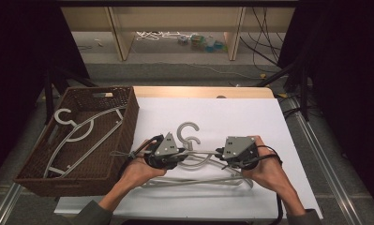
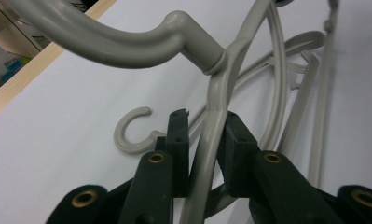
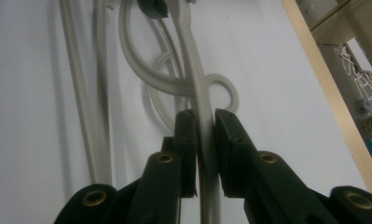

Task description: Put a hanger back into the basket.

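Observation:
A grey plastic hanger is held over the white table sheet between my two grippers. My left gripper is shut on one arm of it near the neck. From the other side, my right gripper is shut on the opposite arm. In the left gripper view the jaws flank the arm; in the right gripper view the jaws pinch it tightly. A second grey hanger lies flat on the sheet beneath, its hook resting beside the held one.
A brown wicker basket stands at the left edge of the table with grey hangers lying in it. The wooden table edge runs along the back. Cables and shelf legs are on the floor beyond.

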A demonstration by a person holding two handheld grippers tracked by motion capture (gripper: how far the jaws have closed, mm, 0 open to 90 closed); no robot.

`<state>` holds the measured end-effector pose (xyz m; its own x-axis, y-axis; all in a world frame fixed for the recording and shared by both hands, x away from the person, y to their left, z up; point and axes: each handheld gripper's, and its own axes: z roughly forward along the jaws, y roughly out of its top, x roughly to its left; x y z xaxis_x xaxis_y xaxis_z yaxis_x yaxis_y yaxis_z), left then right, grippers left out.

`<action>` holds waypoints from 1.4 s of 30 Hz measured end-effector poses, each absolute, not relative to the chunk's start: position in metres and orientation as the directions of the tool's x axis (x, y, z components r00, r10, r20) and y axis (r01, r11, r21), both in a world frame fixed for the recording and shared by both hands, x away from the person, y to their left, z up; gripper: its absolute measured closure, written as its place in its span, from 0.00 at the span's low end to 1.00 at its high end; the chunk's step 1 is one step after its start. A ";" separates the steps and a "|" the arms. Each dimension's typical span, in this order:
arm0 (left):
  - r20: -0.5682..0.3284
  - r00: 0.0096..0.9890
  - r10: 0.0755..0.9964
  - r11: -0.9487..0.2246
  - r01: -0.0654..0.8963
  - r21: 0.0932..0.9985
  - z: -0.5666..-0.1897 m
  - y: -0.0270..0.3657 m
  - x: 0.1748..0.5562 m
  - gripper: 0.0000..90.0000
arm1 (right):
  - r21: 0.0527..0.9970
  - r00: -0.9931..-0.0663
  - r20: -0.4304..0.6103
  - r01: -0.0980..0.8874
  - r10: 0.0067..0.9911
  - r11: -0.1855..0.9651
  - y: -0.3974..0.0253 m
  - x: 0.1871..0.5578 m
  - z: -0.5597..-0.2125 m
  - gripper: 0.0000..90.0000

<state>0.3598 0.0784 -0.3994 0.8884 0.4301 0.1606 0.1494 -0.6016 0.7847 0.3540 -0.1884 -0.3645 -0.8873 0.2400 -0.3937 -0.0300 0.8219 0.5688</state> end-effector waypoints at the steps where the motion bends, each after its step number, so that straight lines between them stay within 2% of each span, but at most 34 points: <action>1: 0.156 0.892 0.423 -0.603 0.149 0.784 -0.400 0.078 0.359 0.85 | 0.568 -0.883 -0.406 -0.040 0.238 0.822 -0.189 0.355 -0.364 0.88; 4: 0.151 0.898 0.414 -0.605 0.148 0.782 -0.401 0.077 0.357 0.87 | 0.567 -0.876 -0.414 -0.037 0.246 0.823 -0.189 0.356 -0.364 0.86; 11: 0.114 0.904 0.413 -0.586 0.168 0.793 -0.400 0.076 0.353 0.90 | 0.636 -0.867 -0.346 0.065 0.359 0.769 -0.190 0.356 -0.366 0.75; 14: 0.103 0.893 0.438 -0.570 0.187 0.800 -0.397 0.082 0.357 0.91 | 0.694 -0.836 -0.320 0.114 0.446 0.711 -0.191 0.357 -0.363 0.62; 15: 0.101 0.888 0.448 -0.568 0.195 0.800 -0.396 0.085 0.358 0.91 | 0.740 -0.816 -0.288 0.143 0.502 0.658 -0.194 0.358 -0.360 0.54; 16: 0.100 0.883 0.459 -0.563 0.201 0.801 -0.396 0.087 0.359 0.91 | 0.740 -0.816 -0.288 0.143 0.502 0.658 -0.194 0.358 -0.360 0.54; 18: 0.090 0.875 0.477 -0.555 0.220 0.802 -0.395 0.093 0.362 0.91 | 0.782 -0.785 -0.269 0.160 0.558 0.602 -0.196 0.359 -0.358 0.46; 22: 0.074 0.852 0.519 -0.527 0.250 0.812 -0.391 0.106 0.367 0.91 | 0.838 -0.743 -0.217 0.191 0.633 0.512 -0.202 0.360 -0.355 0.37; 29: 0.031 0.812 0.583 -0.455 0.294 0.841 -0.384 0.122 0.372 0.91 | 0.883 -0.708 -0.151 0.217 0.690 0.416 -0.209 0.355 -0.354 0.29; 42: -0.007 0.775 0.632 -0.375 0.314 0.872 -0.367 0.144 0.374 0.91 | 0.922 -0.675 -0.100 0.213 0.731 0.322 -0.215 0.345 -0.363 0.25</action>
